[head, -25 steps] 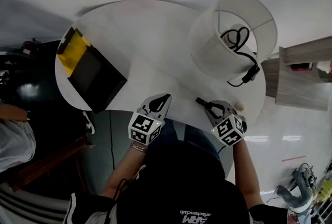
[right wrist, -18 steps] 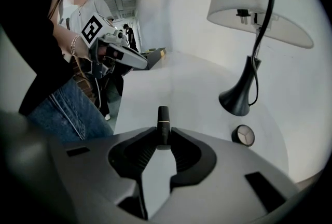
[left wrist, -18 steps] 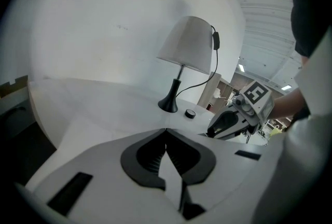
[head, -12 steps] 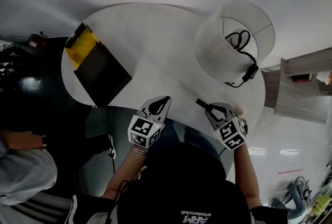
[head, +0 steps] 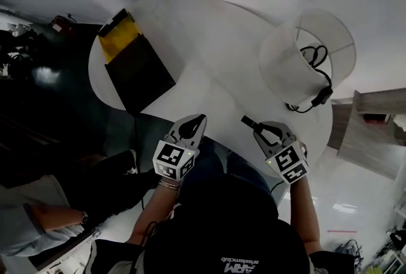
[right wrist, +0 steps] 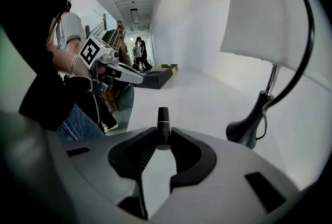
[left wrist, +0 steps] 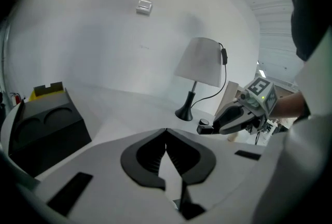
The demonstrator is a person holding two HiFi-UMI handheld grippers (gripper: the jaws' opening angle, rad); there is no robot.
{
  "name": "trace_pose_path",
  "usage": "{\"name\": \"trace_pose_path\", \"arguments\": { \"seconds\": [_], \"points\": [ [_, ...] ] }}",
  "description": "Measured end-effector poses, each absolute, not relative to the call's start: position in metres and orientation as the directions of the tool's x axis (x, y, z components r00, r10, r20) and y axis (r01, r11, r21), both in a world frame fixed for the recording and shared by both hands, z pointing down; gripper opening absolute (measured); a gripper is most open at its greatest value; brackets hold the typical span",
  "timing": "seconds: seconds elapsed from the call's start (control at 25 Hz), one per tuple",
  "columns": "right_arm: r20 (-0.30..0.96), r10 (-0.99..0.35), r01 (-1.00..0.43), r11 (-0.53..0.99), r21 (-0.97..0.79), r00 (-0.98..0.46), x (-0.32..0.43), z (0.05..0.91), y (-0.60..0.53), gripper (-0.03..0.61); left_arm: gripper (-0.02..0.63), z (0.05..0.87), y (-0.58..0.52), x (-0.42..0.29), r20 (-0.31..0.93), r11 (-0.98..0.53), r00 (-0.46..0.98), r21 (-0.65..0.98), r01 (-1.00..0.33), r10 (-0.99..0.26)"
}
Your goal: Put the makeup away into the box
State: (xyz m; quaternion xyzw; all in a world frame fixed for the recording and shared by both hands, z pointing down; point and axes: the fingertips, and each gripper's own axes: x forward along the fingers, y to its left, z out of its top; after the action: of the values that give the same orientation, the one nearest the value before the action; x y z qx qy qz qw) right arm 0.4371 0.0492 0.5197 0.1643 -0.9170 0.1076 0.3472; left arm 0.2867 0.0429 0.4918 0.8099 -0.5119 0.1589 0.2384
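A black lipstick tube [right wrist: 163, 124] with a thin gold band stands upright between the pads of my right gripper [right wrist: 163, 141], which is shut on it. In the head view that gripper [head: 255, 129] hangs over the table's near edge with the tube [head: 247, 122] poking out forward. My left gripper [head: 198, 122] hovers beside it on the left, shut with nothing between its fingertips [left wrist: 166, 134]. The black box [head: 139, 73], with a yellow flap [head: 120, 35] at its far end, sits on the left side of the round white table [head: 203, 32].
A white-shaded lamp [head: 307, 54] with a black cord stands at the table's right; its base [right wrist: 246, 132] is close to my right gripper. A seated person [head: 38, 228] is at the lower left. A wooden shelf [head: 374, 133] stands to the right.
Both grippers have lifted a little over the table's near edge. The head view has swung, so the box and lamp sit further right. The right grip on the tube is unchanged.
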Motion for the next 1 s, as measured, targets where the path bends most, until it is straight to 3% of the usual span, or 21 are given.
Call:
{"name": "trace_pose_path", "arguments": {
  "seconds": [0.48,1.0],
  "points": [
    [0.583,-0.157,-0.260,0.961,-0.097,-0.797,0.379,0.484,0.049,0.101,0.017,0.485,0.069,0.238,0.488,-0.228,0.293,0.190,-0.955,-0.822],
    [0.561,-0.152,-0.229,0.971,-0.069,-0.814,0.303,0.464,0.061,0.101,0.017,0.477,0.097,0.156,0.453,-0.154,0.223,0.185,-0.971,-0.863]
  ]
}}
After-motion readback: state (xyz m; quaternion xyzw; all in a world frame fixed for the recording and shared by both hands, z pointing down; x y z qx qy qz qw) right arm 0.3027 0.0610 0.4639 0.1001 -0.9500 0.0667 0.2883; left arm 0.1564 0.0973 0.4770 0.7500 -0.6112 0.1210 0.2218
